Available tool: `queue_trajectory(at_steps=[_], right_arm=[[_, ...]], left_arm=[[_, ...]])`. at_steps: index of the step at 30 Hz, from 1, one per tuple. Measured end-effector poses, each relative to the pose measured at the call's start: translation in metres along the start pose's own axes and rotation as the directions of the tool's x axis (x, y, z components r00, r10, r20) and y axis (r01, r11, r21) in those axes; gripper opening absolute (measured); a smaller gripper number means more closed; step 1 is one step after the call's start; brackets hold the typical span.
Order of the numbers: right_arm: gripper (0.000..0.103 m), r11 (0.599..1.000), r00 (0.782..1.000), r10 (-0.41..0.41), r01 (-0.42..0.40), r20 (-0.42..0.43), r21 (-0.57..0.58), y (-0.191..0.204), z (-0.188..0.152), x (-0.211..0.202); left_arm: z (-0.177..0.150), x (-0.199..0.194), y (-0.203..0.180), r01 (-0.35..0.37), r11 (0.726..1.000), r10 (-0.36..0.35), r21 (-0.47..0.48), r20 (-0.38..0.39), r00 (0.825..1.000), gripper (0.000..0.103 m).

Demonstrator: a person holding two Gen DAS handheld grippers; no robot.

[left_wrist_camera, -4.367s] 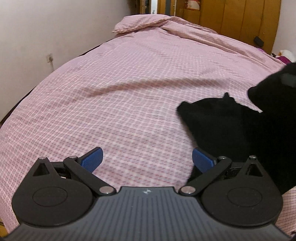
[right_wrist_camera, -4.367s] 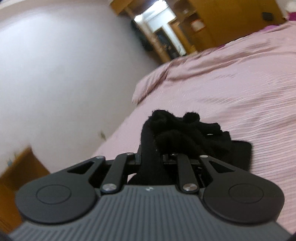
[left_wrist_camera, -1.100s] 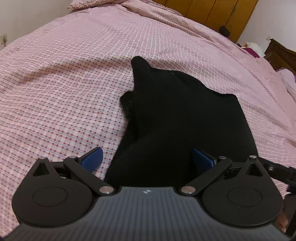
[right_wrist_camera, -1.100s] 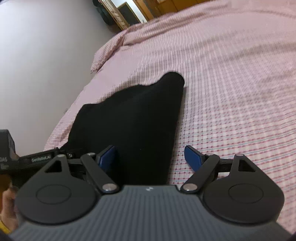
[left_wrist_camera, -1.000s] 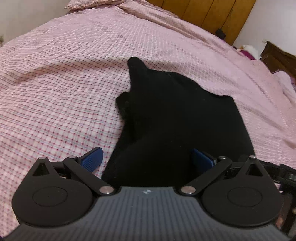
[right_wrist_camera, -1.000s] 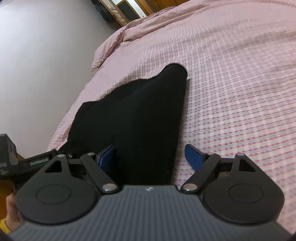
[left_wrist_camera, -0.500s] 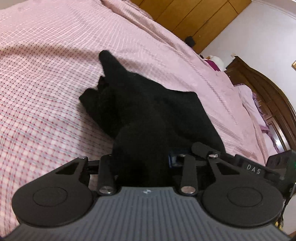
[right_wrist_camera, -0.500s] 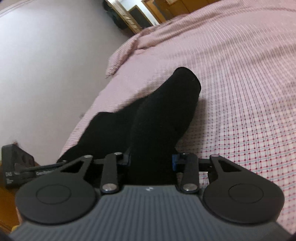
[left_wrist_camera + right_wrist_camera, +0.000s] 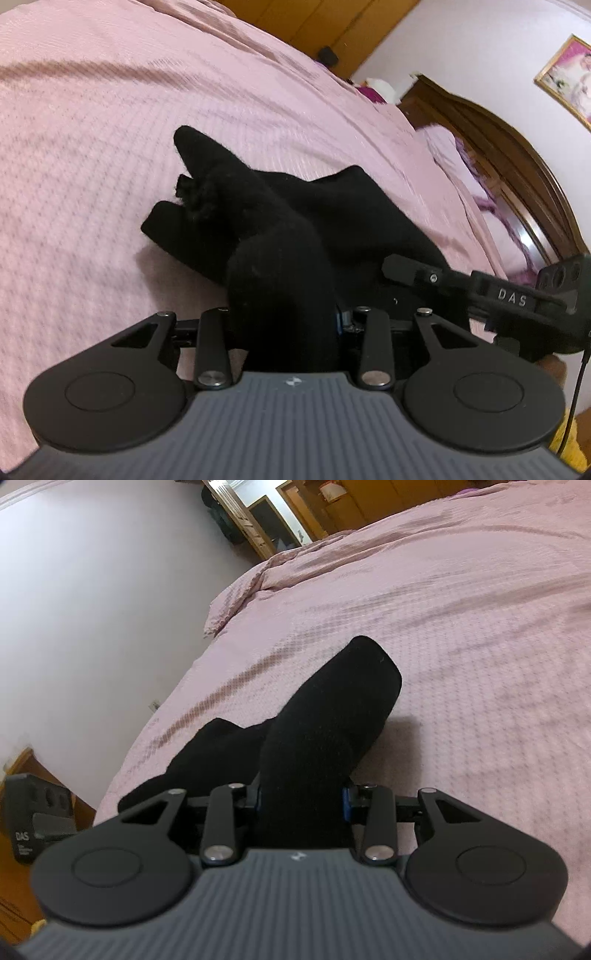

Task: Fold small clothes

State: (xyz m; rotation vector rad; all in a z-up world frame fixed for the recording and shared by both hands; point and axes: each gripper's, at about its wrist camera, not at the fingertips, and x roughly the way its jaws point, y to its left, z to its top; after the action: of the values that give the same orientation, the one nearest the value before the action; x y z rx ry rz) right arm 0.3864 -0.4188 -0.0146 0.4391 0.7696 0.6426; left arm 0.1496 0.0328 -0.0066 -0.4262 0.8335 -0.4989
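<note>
Pink checked bedspread [image 9: 110, 155] fills both views; wooden headboard [image 9: 517, 147] at far right, white wall [image 9: 92, 590] at left. No containers in view.

Black garment [image 9: 258, 221] lies bunched on the bedspread, its near edge raised off the bed and its far end resting on the cover.

Left gripper [image 9: 284, 317]: jaws just closed, now pinching a thick fold of the black garment. Right gripper [image 9: 301, 801]: jaws just closed, blue pads [image 9: 345, 805] pressed on the garment's other near fold.
</note>
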Motion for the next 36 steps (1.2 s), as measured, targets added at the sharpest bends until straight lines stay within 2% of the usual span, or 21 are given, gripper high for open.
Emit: queue_trajectory(at_steps=[3, 4, 5, 8, 9, 12, 15, 21, 25, 27, 29, 34, 36], right_arm=[[0.039, 1.0, 1.0, -0.027, 0.027, -0.012, -0.015, -0.009, -0.022, -0.018], [0.04, 0.999, 0.999, -0.038, 0.038, -0.019, -0.006, -0.012, -0.027, -0.018], [0.043, 0.999, 0.998, -0.053, 0.053, -0.027, 0.006, -0.018, -0.034, -0.018], [0.058, 0.991, 0.991, -0.131, 0.131, -0.03, 0.019, -0.033, -0.053, -0.009], [0.061, 0.989, 0.989, -0.145, 0.145, -0.024, 0.024, -0.038, -0.058, -0.007], [0.061, 0.989, 0.99, -0.14, 0.14, -0.003, 0.049, -0.042, -0.065, -0.013], [0.061, 0.984, 0.984, -0.177, 0.177, 0.022, 0.01, -0.028, -0.066, -0.026], [0.061, 0.977, 0.977, -0.205, 0.208, 0.056, -0.044, -0.011, -0.085, -0.06], [0.061, 0.964, 0.969, -0.248, 0.247, 0.009, -0.101, -0.016, -0.106, -0.051], [0.066, 0.968, 0.971, -0.238, 0.236, -0.012, -0.089, -0.025, -0.112, -0.039], [0.066, 0.97, 0.972, -0.235, 0.234, 0.003, -0.071, -0.025, -0.113, -0.042], [0.068, 0.974, 0.976, -0.215, 0.217, 0.035, -0.071, -0.019, -0.112, -0.062], [0.073, 0.973, 0.974, -0.223, 0.224, 0.035, -0.054, -0.021, -0.118, -0.071]], left_arm=[[-0.034, -0.001, -0.016, -0.043, 0.998, 0.044, 0.051, -0.027, 0.999, 0.043], [-0.043, -0.001, -0.017, -0.077, 0.994, 0.08, 0.072, -0.037, 0.996, 0.046], [-0.052, -0.001, -0.019, -0.117, 0.989, 0.121, 0.087, -0.043, 0.992, 0.056], [-0.063, -0.01, -0.021, -0.237, 0.966, 0.239, 0.106, -0.012, 0.971, 0.075], [-0.065, -0.016, -0.022, -0.254, 0.961, 0.254, 0.107, 0.01, 0.967, 0.076], [-0.067, -0.031, -0.025, -0.32, 0.94, 0.314, 0.119, 0.072, 0.947, 0.082], [-0.07, -0.029, -0.023, -0.369, 0.922, 0.362, 0.12, 0.073, 0.929, 0.083], [-0.069, -0.019, -0.021, -0.416, 0.902, 0.412, 0.116, 0.057, 0.909, 0.084], [-0.077, -0.01, -0.011, -0.451, 0.884, 0.448, 0.12, 0.049, 0.892, 0.095], [-0.079, -0.011, -0.01, -0.456, 0.885, 0.453, 0.1, 0.045, 0.89, 0.096], [-0.08, -0.015, -0.014, -0.465, 0.881, 0.463, 0.092, 0.036, 0.885, 0.096], [-0.09, -0.031, -0.023, -0.475, 0.877, 0.477, 0.071, 0.0, 0.879, 0.099], [-0.097, -0.036, -0.025, -0.474, 0.878, 0.476, 0.058, -0.011, 0.879, 0.1]])
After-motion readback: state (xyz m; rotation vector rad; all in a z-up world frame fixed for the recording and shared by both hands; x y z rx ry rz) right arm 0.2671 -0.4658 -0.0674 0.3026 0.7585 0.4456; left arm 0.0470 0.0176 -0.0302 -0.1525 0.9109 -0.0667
